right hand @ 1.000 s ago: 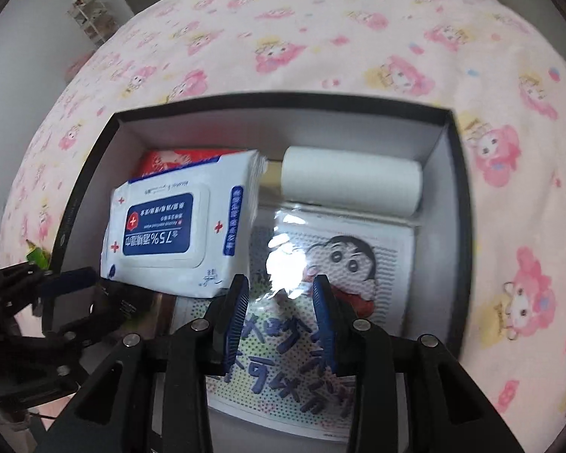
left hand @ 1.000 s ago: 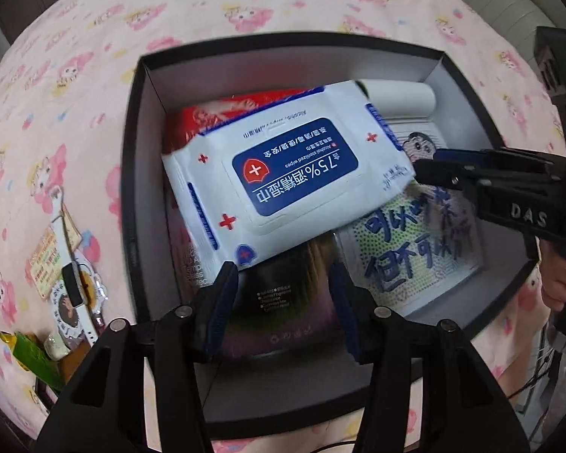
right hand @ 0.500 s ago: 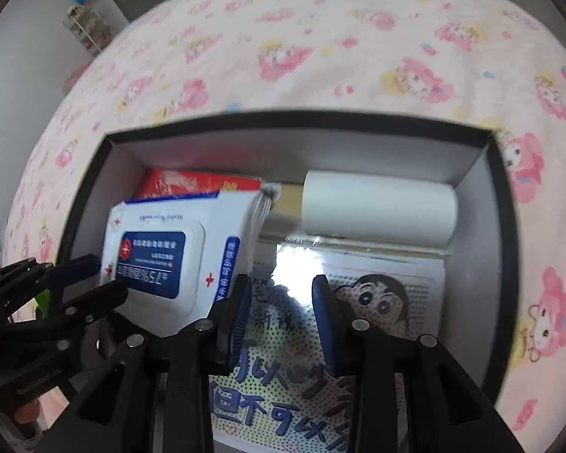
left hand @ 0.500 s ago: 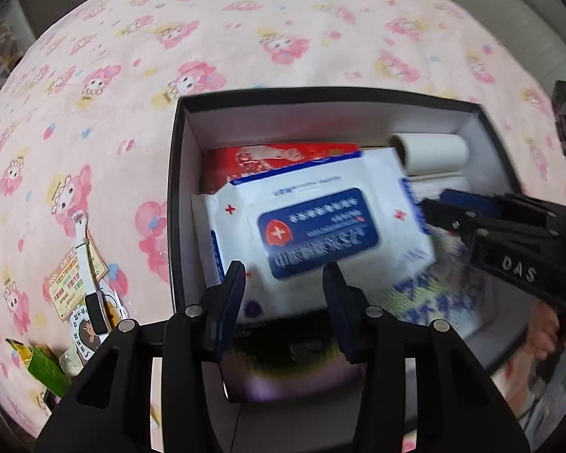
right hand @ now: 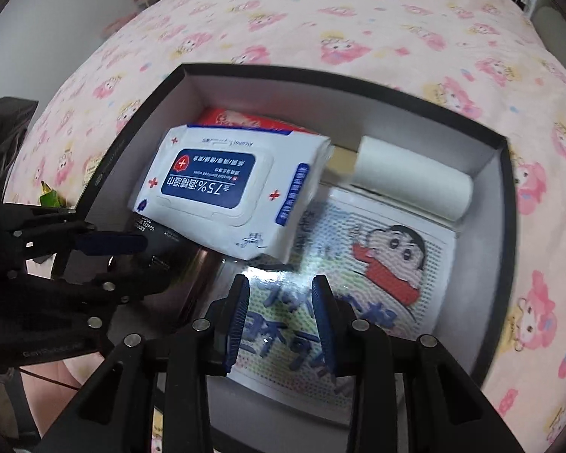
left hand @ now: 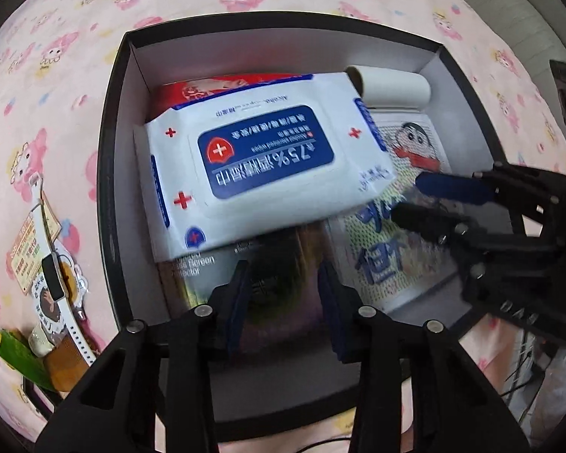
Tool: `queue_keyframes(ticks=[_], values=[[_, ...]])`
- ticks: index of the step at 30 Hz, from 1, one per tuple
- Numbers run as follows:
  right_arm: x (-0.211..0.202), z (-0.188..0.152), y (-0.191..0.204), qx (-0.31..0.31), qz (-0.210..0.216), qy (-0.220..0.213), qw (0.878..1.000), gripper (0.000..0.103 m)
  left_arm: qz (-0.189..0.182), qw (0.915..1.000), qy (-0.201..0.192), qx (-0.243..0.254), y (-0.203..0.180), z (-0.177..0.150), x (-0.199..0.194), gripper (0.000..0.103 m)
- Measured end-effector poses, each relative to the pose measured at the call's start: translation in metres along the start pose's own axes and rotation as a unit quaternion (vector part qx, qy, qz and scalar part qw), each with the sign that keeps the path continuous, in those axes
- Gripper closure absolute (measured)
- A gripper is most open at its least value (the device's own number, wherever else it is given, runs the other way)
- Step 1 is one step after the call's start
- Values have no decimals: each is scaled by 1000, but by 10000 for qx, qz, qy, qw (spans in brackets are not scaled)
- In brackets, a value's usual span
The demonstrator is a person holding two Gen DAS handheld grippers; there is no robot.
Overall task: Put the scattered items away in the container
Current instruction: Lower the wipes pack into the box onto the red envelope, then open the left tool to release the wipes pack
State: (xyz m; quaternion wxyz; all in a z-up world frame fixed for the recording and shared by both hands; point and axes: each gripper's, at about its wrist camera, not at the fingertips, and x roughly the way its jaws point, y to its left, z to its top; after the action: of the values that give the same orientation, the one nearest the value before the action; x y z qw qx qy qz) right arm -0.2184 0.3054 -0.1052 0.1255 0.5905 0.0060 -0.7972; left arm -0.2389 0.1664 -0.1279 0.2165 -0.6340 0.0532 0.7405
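Observation:
A black box [left hand: 111, 173] with a white inside lies on the pink bed; it also shows in the right wrist view [right hand: 509, 204]. In it a white wipes pack [left hand: 260, 173] [right hand: 230, 188] lies tilted over a red packet [left hand: 222, 87], a dark screen-protector box [left hand: 279, 283], a cartoon picture pack [left hand: 403, 226] [right hand: 377, 283] and a white roll [left hand: 392, 87] [right hand: 411, 181]. My left gripper [left hand: 283, 302] is open and empty above the dark box. My right gripper [right hand: 281, 313] is open and empty above the cartoon pack.
Left of the box on the sheet lie a white watch [left hand: 53, 283] on a card, a green packet [left hand: 19, 355] and a small brown item [left hand: 62, 368]. The pink patterned sheet [right hand: 358, 19] lies all round the box.
Both views have shifted back and forth over the box. The wipes pack looks more tilted now. Both grippers stay open and empty.

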Motion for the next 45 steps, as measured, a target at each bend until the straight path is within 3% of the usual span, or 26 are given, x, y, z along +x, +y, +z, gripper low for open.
queue_keyframes(ticks=[7, 16, 27, 32, 37, 45], values=[[20, 16, -2, 67, -90, 160, 9998, 73, 1, 10000, -33, -55, 6, 20, 8, 71], [27, 26, -9, 373, 13, 67, 9993, 73, -15, 9999, -172, -7, 10, 39, 12, 72], [32, 41, -18, 623, -445, -123, 9970, 73, 19, 9994, -311, -115, 17, 59, 15, 80], [18, 36, -15, 591, -295, -225, 9976, 73, -29, 9987, -480, 149, 8, 47, -6, 74], [3, 27, -14, 758, -26, -406, 9963, 73, -114, 9969, -783, 11, 20, 42, -29, 73], [-11, 30, -13, 831, 8, -690, 9941, 73, -58, 9978, -646, -120, 28, 46, -16, 72]])
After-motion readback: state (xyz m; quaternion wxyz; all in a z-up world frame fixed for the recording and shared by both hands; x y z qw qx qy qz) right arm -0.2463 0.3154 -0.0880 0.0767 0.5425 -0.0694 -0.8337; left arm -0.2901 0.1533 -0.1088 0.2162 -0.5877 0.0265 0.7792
